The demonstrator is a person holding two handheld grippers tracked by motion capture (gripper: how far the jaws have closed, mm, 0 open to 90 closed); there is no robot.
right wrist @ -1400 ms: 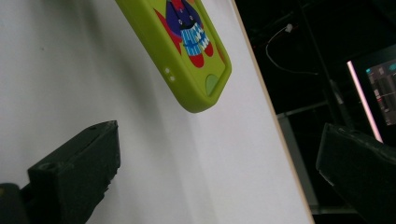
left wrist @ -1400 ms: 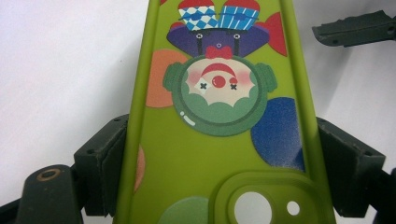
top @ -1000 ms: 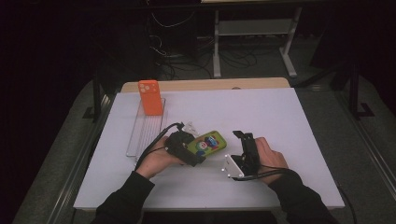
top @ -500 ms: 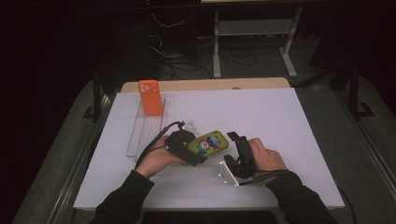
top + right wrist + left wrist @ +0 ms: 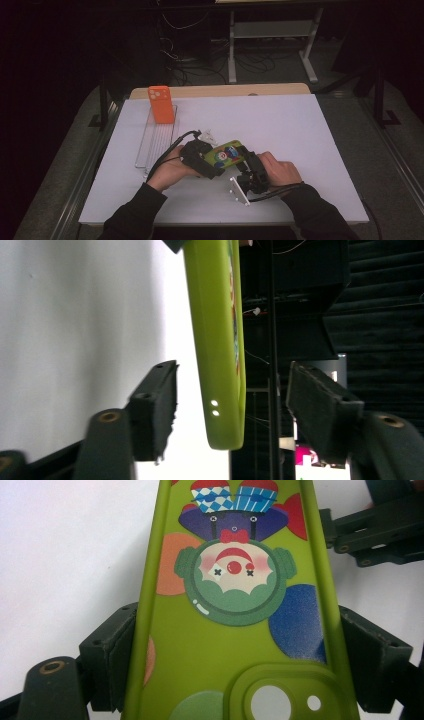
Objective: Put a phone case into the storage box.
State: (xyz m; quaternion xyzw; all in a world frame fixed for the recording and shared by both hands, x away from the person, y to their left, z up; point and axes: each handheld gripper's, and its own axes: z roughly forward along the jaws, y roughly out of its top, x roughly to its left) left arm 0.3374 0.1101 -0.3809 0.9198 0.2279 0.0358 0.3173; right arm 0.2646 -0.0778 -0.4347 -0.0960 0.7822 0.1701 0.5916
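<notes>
Edge-on, green phone case [image 5: 220,340] between pads [image 5: 155,410].

The high view overlooks the whole table [image 5: 310,130]; both close gripper views share the green phone case [image 5: 235,630].

A white surface [image 5: 300,130] with a wooden far edge is brightly lit within a dark room. Grey floor [image 5: 395,165] flanks it. Behind stands a pale metal frame [image 5: 272,35], perhaps a stand's legs, amid loose cables [image 5: 185,25].
</notes>
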